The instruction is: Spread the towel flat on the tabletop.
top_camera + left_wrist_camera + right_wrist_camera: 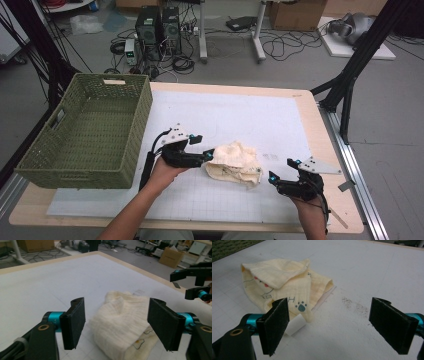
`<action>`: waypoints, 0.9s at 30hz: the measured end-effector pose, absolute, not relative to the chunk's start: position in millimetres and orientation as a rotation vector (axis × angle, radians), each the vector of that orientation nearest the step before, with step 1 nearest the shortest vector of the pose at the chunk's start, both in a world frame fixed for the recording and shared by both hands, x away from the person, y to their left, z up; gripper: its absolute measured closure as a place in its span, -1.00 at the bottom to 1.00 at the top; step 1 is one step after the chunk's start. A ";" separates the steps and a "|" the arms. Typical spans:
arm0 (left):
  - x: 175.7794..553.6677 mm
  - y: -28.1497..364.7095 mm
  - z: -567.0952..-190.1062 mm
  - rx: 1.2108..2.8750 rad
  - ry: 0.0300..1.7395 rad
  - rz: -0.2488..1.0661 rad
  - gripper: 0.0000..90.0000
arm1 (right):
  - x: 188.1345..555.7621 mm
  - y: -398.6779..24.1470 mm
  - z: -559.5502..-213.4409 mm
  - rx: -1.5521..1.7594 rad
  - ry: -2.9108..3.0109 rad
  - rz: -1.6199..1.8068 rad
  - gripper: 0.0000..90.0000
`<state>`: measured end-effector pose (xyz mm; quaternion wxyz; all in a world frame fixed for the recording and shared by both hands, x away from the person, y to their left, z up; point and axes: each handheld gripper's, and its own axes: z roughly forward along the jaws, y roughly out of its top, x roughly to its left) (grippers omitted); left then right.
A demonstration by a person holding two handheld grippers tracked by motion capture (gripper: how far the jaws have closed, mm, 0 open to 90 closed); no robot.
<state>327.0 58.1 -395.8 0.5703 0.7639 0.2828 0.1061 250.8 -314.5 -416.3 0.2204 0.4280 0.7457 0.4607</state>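
While I'm lining up on the cloth (234, 164) mid-mat (240, 120), left gripper (204, 151) is sitting nearer, jaws spread and straddling the cloth's left end, nothing pinched yet. Right gripper (281, 171) is hovering just beside its right corner, jaws wide, empty. Both forearms are coming in low, grippers pointing inward. Basket (127, 165) is sitting left.

The table (320, 130) had a pale wooden top, with a white gridded mat (250, 120) covering most of it. Beyond its far edge, the grey floor (390, 100) was strewn with black cables (285, 47). Two dark computer towers (159, 27) stood there, near white desk legs (259, 35) and a cardboard box (297, 14). Black tripod legs (357, 60) rose past the right edge.
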 end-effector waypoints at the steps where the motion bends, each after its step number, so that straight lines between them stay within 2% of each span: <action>1: 327.9 54.1 -396.2 1.807 0.654 0.245 -0.22 | 251.2 -314.8 -416.9 1.184 2.064 1.276 -0.64; 7: 328.8 20.4 -398.1 1.893 0.562 0.196 -0.17 | 252.7 -315.5 -418.9 1.200 2.078 1.279 -0.64; 10: 328.6 6.4 -403.9 1.917 0.525 0.123 -0.17 | 252.8 -316.0 -419.1 1.203 2.082 1.280 -0.64; 18: 328.8 -16.8 -419.3 2.043 0.511 0.166 -0.21 | 253.5 -316.7 -419.9 1.202 2.087 1.281 -0.64; 19: 329.1 -17.1 -419.9 2.047 0.511 0.173 -0.11 | 253.4 -316.6 -420.0 1.206 2.088 1.280 -0.64; 21: 330.6 -15.6 -420.4 2.069 0.531 0.191 0.32 | 254.0 -316.3 -420.3 1.200 2.092 1.280 -0.64; 24: 332.7 -10.4 -418.4 2.053 0.532 0.190 0.68 | 254.2 -315.8 -420.7 1.201 2.095 1.275 -0.64; 25: 333.0 -8.0 -416.6 2.028 0.536 0.180 0.75 | 254.0 -315.6 -420.9 1.210 2.098 1.275 -0.64; 27: 334.0 -3.4 -413.4 1.989 0.550 0.156 0.77 | 254.4 -316.0 -421.5 1.210 2.102 1.271 -0.64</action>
